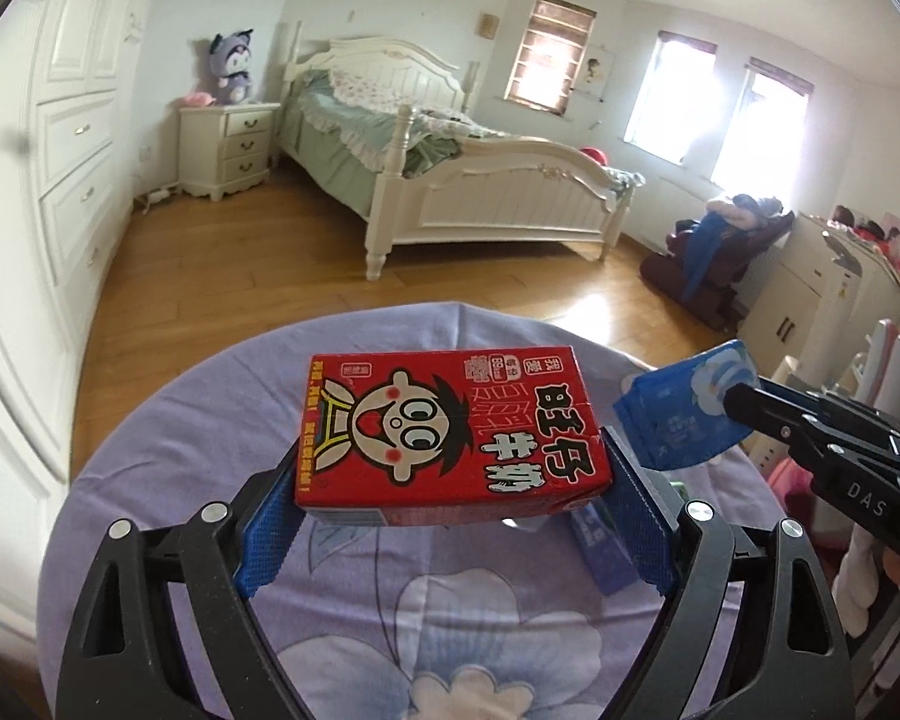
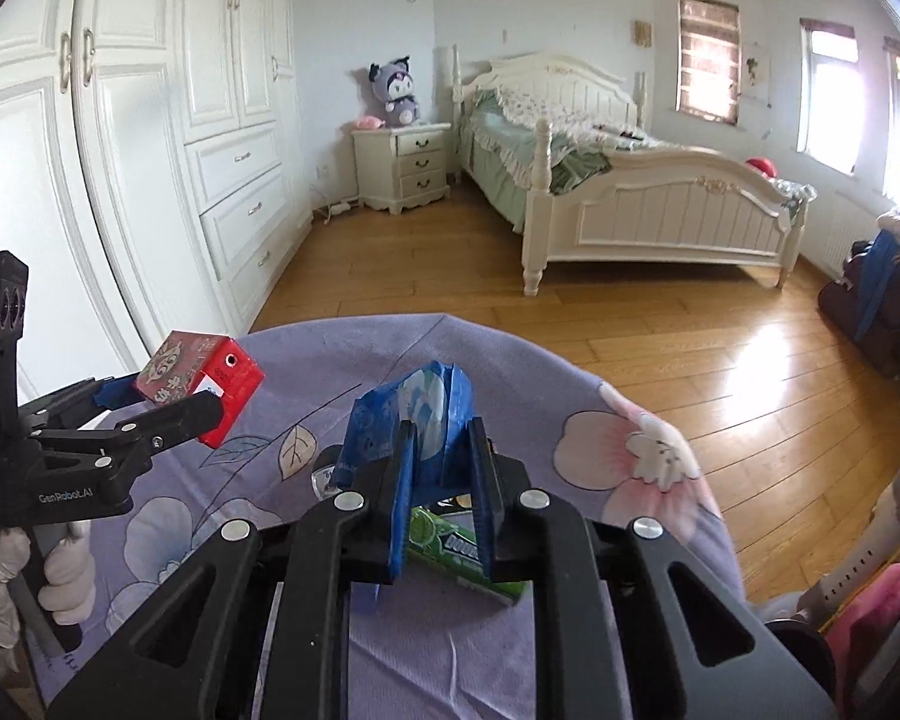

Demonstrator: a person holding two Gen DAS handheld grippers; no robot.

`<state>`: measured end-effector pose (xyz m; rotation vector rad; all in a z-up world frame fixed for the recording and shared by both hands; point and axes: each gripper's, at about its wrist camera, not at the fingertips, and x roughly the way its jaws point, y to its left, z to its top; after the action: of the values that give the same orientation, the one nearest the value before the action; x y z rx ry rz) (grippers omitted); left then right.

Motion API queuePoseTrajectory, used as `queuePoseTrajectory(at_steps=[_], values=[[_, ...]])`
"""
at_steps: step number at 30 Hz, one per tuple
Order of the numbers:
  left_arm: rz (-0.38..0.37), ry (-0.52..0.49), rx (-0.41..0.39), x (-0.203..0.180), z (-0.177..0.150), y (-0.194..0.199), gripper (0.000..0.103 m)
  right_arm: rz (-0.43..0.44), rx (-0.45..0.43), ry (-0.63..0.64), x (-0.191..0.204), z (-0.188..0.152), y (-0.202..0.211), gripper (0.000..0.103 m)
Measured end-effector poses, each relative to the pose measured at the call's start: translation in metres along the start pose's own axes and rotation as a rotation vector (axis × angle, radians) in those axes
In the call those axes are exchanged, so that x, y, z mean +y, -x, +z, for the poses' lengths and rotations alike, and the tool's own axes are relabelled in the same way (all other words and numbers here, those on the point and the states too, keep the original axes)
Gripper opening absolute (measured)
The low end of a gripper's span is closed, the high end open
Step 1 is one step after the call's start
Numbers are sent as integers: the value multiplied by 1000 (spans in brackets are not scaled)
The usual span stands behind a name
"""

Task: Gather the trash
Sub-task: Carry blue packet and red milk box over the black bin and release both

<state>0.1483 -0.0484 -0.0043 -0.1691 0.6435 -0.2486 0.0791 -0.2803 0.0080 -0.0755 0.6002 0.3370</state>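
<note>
Carton (image 1: 450, 429) left of wrapper (image 1: 681, 411), perhaps touching

Red milk carton (image 1: 450, 432): coated paperboard, printed faces showing slight sheen.
Blue wrapper (image 2: 411, 420): thin plastic film, crinkling, glossy.
Green packet (image 2: 462, 558): glossy printed wrapping.
Left tongs (image 1: 453, 480): matt black plastic arms; bright metal pivot pins; blue pads showing rough textured face.
Right tongs (image 2: 444, 438): same matt black plastic, blue textured pads.
Surface (image 1: 390, 600): covered in matt lilac floral cloth, lightly creasing.
Floor (image 2: 660, 324): polished wood, reflecting window light.
</note>
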Motion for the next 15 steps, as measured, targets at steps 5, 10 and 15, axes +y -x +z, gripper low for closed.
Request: queuePoseTrajectory(at_steps=[5, 10, 15], values=[[-71, -78, -14, -42, -14, 24, 88, -107, -124, -49, -18, -25, 54, 17], [-137, -151, 6, -89, -29, 33, 88, -204, -177, -140, -45, -51, 92, 17], [-197, -230, 11, -140, -45, 40, 88, -326, -215, -151, -64, -68, 118, 17]])
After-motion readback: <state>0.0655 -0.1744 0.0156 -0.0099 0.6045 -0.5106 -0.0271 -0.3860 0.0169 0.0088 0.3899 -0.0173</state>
